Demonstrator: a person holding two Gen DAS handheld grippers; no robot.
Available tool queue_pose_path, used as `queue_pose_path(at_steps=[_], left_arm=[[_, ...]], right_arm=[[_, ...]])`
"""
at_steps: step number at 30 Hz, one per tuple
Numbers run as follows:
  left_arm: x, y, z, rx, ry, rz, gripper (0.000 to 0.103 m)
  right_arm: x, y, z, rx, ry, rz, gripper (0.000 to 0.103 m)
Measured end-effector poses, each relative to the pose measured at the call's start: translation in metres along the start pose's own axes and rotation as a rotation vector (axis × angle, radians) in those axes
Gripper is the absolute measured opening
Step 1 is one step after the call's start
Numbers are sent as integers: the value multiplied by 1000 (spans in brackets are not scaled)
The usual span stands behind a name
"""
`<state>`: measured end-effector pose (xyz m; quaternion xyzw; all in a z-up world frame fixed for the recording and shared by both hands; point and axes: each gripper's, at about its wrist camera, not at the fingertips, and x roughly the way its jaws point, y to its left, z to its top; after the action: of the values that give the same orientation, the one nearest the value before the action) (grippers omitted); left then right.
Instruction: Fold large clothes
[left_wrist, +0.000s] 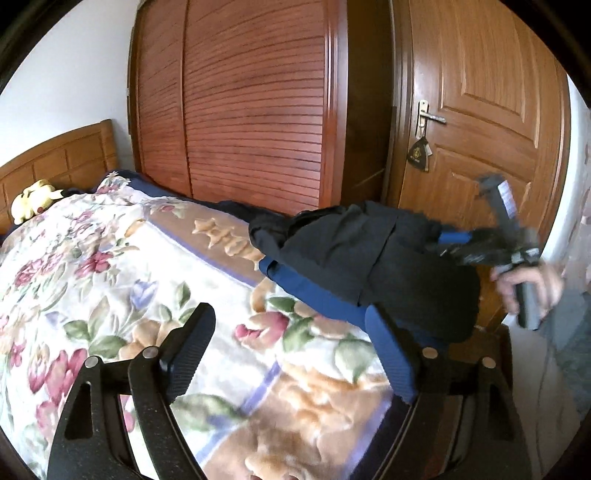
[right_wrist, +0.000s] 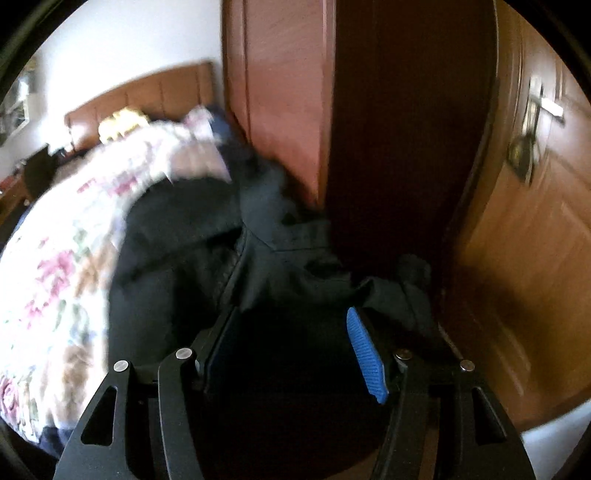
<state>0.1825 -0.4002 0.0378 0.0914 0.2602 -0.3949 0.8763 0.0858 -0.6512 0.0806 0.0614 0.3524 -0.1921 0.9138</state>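
Note:
A large dark garment (left_wrist: 369, 258) with a blue lining lies bunched at the far right corner of the bed and hangs over its edge. My left gripper (left_wrist: 291, 317) is open above the floral blanket, short of the garment, its right finger close to the blue hem. My right gripper (left_wrist: 458, 243) shows blurred at the garment's right end, held by a hand. In the right wrist view the right gripper (right_wrist: 295, 314) has its jaws apart, with the dark garment (right_wrist: 207, 243) filling the space between and beyond them. I cannot tell if cloth is pinched.
The bed has a floral blanket (left_wrist: 129, 277) and a wooden headboard (left_wrist: 55, 155) with a yellow plush toy (left_wrist: 33, 199). A slatted wooden wardrobe (left_wrist: 251, 110) and a wooden door (left_wrist: 480, 110) with a metal handle (left_wrist: 428, 118) stand close behind the bed corner.

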Motion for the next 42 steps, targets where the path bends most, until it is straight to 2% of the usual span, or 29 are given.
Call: queue_pose_path(at_steps=[1, 8, 13, 16, 21, 24, 28, 31, 32, 42], left_arm=[[-6, 1, -2, -4, -7, 2, 84], [-48, 11, -14, -37, -38, 44, 84], [-83, 26, -30, -75, -60, 79, 84], [-99, 37, -38, -89, -71, 109, 84], [-116, 50, -50, -102, -57, 143, 84], [-130, 60, -61, -116, -58, 174, 84], [-144, 76, -74, -146, -57, 206, 84], [-150, 89, -86, -162, -48, 233, 84], [-152, 93, -90, -166, -43, 241, 84], [-161, 137, -125, -210, -19, 291, 84]], right_arm=[[-1, 1, -9, -5, 6, -15, 62], [-28, 5, 3, 19, -33, -49, 62], [-79, 36, -6, -25, -139, -68, 62], [-103, 56, -10, -50, -171, -34, 62], [-139, 78, -55, -53, -198, 16, 63], [-147, 91, -69, -63, -208, 61, 67], [-136, 110, -99, -77, -207, 126, 72], [-133, 127, -106, -103, -202, 151, 74], [-120, 134, -103, -110, -201, 156, 75], [-82, 189, -104, -161, -189, 203, 76]])
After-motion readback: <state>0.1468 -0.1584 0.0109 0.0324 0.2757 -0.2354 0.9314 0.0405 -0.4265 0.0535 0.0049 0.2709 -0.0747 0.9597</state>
